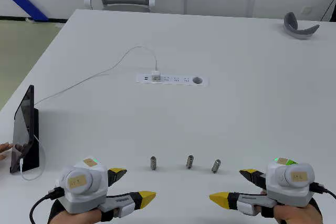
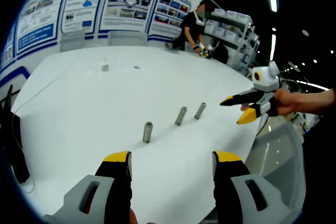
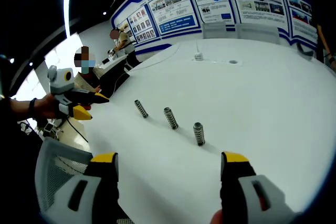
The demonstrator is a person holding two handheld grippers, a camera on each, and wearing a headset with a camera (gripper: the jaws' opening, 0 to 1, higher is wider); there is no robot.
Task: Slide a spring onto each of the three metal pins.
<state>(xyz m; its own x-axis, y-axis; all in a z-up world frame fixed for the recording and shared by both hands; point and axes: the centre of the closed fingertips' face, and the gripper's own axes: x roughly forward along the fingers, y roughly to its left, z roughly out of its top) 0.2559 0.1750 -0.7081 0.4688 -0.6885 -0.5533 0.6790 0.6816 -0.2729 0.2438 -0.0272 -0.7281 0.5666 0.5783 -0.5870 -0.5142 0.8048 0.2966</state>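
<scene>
Springs (image 1: 189, 161): three, upright in a row on table (image 1: 236, 114), apparently each over a pin (image 2: 148, 125). Left gripper (image 1: 137, 183), right gripper (image 1: 227, 184): jaws spread, empty, flanking the row.

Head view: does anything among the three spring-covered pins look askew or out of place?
The rightmost pin leans slightly to the right, while the left pin stands upright and the middle pin nearly so; camera perspective may explain it. Nothing else stands out.
</scene>
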